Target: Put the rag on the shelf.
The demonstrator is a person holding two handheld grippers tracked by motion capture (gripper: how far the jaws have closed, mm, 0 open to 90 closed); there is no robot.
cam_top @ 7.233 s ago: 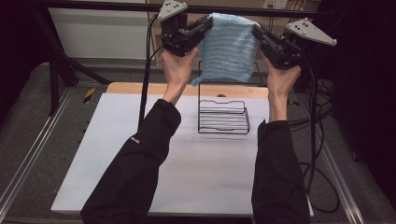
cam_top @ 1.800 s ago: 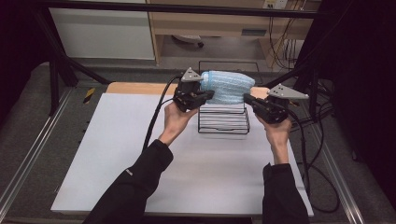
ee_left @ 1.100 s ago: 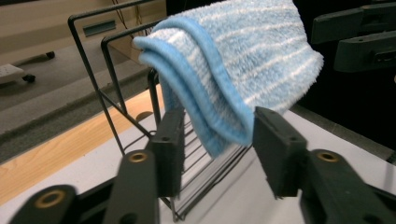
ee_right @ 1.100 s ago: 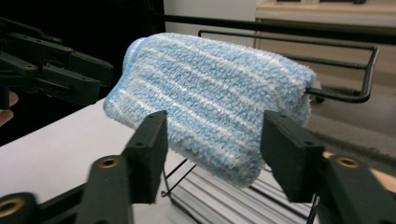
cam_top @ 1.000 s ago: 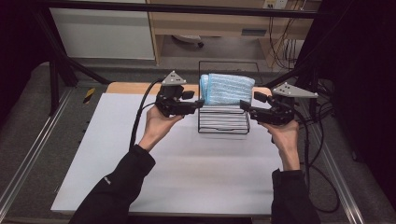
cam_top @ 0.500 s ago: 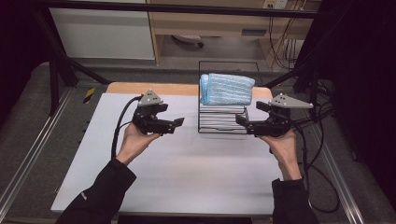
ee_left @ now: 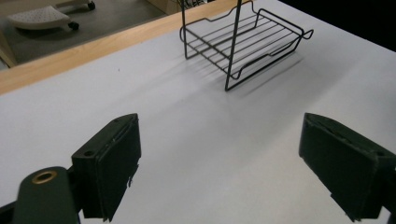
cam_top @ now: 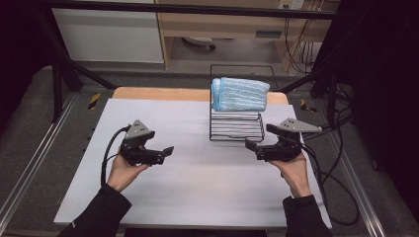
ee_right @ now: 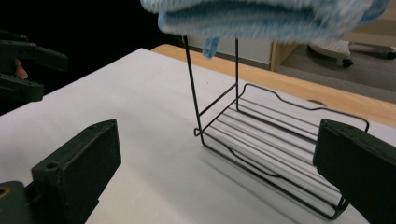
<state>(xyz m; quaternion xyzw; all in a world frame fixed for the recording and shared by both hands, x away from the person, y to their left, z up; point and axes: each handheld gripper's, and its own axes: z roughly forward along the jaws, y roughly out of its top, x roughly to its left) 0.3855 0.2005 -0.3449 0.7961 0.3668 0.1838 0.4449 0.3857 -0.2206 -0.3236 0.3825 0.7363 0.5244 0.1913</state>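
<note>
- The folded blue towel (cam_top: pixel 240 94) lies on the top tier of the black wire rack (cam_top: pixel 236 126), which stands on the white surface (cam_top: pixel 197 182) near its far edge; its lower shelf is bare.
- The left claw (cam_top: pixel 167 151) is released, jaws spread wide with nothing between them, held low over the surface well to the left of the rack.
- The right claw (cam_top: pixel 251 144) is also released and holds nothing; it sits just beside the rack's front right corner (closer than the left one by a good margin).
- In the right gripper view the towel (ee_right: pixel 261 16) overhangs the top edge, with a loose corner drooping past the thin upright wire. I judge it could slide off if the rack is jolted.
- The likeliest cause would be the right claw clipping the rack's corner as it moves, since the frame looks light and might tip or skid.
- A trailing cable (cam_top: pixel 106 158) dragging across the surface could also catch the rack's feet, though it lies well apart.
</note>
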